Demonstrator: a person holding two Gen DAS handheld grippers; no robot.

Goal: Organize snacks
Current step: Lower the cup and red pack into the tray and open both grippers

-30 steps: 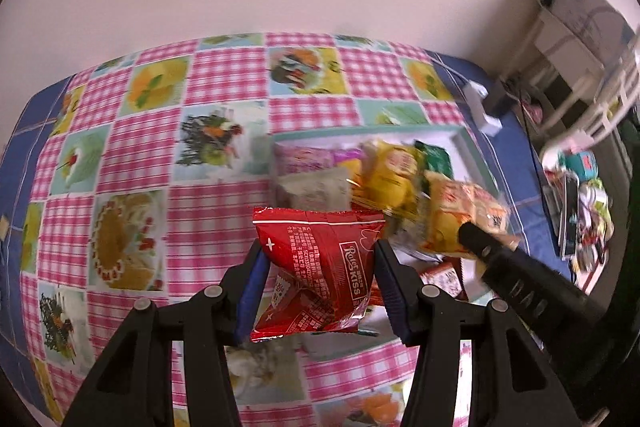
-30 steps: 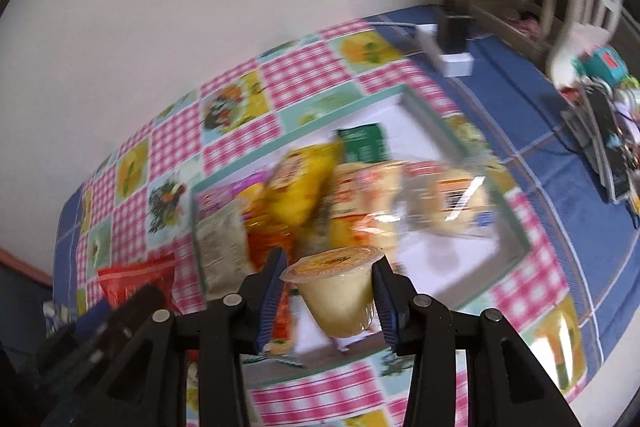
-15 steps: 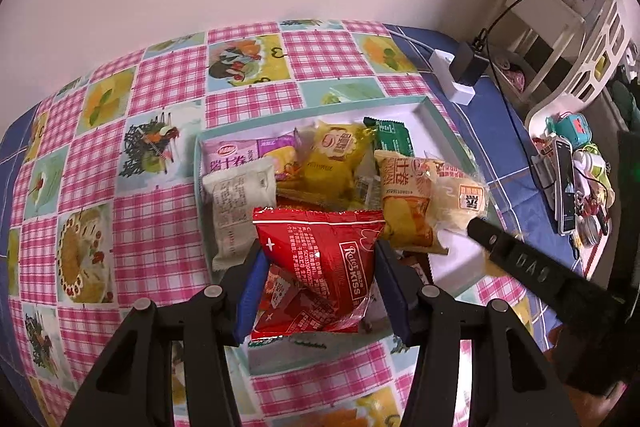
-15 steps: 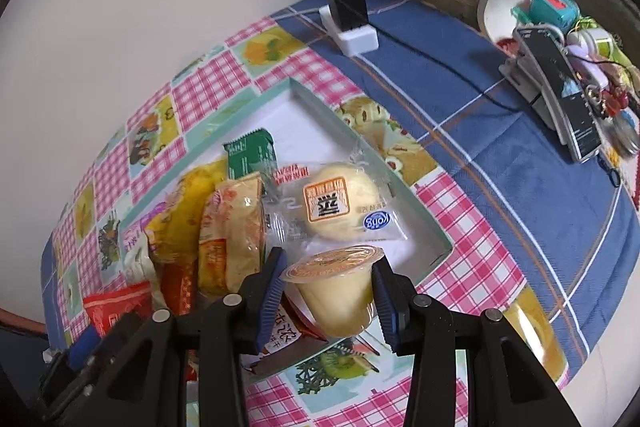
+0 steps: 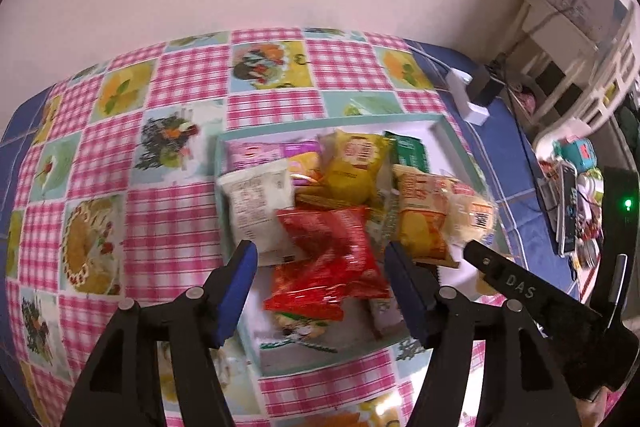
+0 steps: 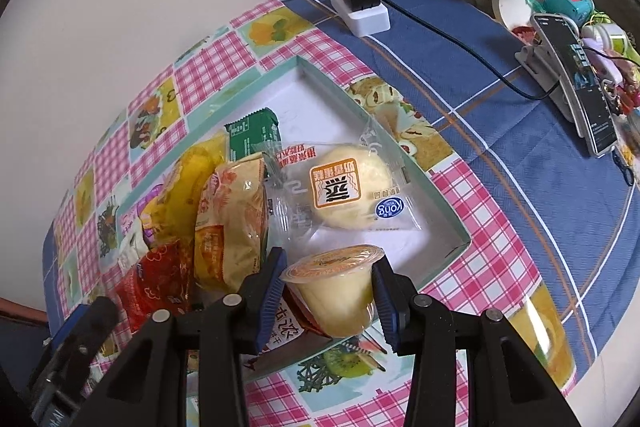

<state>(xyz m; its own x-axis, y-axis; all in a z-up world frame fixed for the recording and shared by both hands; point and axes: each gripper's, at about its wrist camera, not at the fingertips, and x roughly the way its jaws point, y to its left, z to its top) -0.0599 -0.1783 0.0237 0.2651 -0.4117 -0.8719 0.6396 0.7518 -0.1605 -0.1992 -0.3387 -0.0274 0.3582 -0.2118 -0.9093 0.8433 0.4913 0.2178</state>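
The red snack packet (image 5: 326,263) lies in the shallow teal-edged tray (image 5: 448,131) on top of the other snacks, between the blue pads of the left gripper (image 5: 322,277), whose jaws are opening and no longer press on it. The right gripper (image 6: 330,297) pinches a small jelly cup (image 6: 334,293) with an orange lid, above the near corner of the same tray, close to a wrapped round bun (image 6: 348,195) and an orange bread packet (image 6: 232,223). The tray stands on a pink checked tablecloth (image 5: 160,219), and a white charger block (image 6: 362,13) rests on the blue cloth (image 6: 520,155) beside it.

"Kong" on bun wrapper (image 6: 340,195), "DAS" on gripper arm (image 5: 520,287)
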